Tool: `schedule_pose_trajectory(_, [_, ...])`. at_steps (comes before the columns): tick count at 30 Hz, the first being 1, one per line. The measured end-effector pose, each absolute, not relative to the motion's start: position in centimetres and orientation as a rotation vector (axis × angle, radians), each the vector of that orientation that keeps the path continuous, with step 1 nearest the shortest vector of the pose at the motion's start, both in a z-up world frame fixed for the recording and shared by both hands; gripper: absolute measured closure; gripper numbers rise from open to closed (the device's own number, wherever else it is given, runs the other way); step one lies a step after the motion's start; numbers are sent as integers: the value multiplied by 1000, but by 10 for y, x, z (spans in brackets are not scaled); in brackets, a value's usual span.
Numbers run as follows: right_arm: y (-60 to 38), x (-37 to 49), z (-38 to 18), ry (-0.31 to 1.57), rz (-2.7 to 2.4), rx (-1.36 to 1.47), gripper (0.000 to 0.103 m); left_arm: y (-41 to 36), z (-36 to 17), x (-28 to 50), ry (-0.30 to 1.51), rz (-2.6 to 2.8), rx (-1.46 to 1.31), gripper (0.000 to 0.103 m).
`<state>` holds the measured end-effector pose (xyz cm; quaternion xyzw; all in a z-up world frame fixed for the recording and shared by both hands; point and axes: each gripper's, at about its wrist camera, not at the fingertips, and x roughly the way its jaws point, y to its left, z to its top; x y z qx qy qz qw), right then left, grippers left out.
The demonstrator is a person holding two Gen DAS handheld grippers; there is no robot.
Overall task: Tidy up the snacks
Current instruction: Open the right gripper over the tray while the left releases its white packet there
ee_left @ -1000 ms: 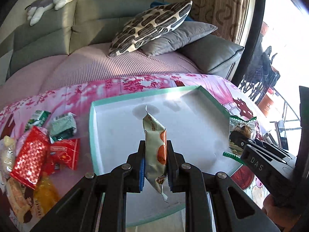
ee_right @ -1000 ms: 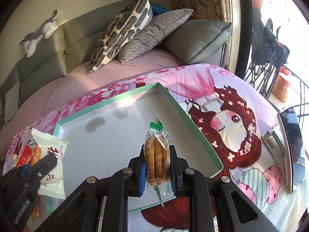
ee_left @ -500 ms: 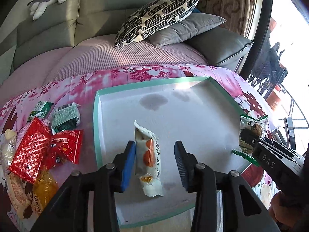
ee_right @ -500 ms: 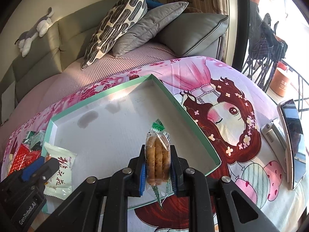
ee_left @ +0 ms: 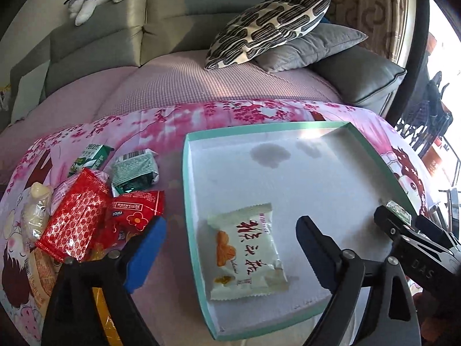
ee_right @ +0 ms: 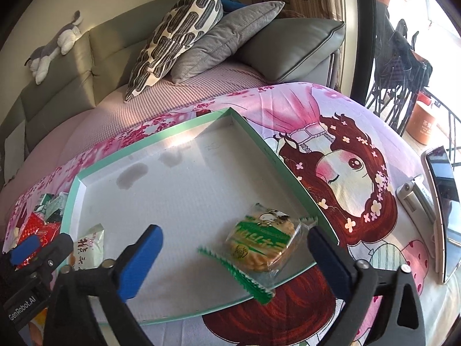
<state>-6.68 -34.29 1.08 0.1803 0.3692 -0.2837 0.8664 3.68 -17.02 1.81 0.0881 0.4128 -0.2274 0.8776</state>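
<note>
Left gripper (ee_left: 230, 239) jaws were opening, nothing pinched; white pastry packet (ee_left: 247, 252) lay flat in the green-rimmed tray (ee_left: 185, 190), near-left corner, long axis running near-to-far. Right gripper (ee_right: 234, 255) jaws were opening too; green-labelled biscuit pack (ee_right: 262, 243) lay flat by the tray's right wall, its crimped ends running diagonally from near-left to far-right.
</note>
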Motion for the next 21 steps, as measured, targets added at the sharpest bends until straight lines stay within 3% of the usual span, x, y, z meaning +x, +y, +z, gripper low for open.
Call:
schedule_pose_trajectory(2, [-342,-66,10,775,-592,368,0,-169,17,38,853,-451,182,0])
schedule_pose_trajectory(21, [-335,-66,12,721,-577,414,0,-128,43,41,684,-332,130,0])
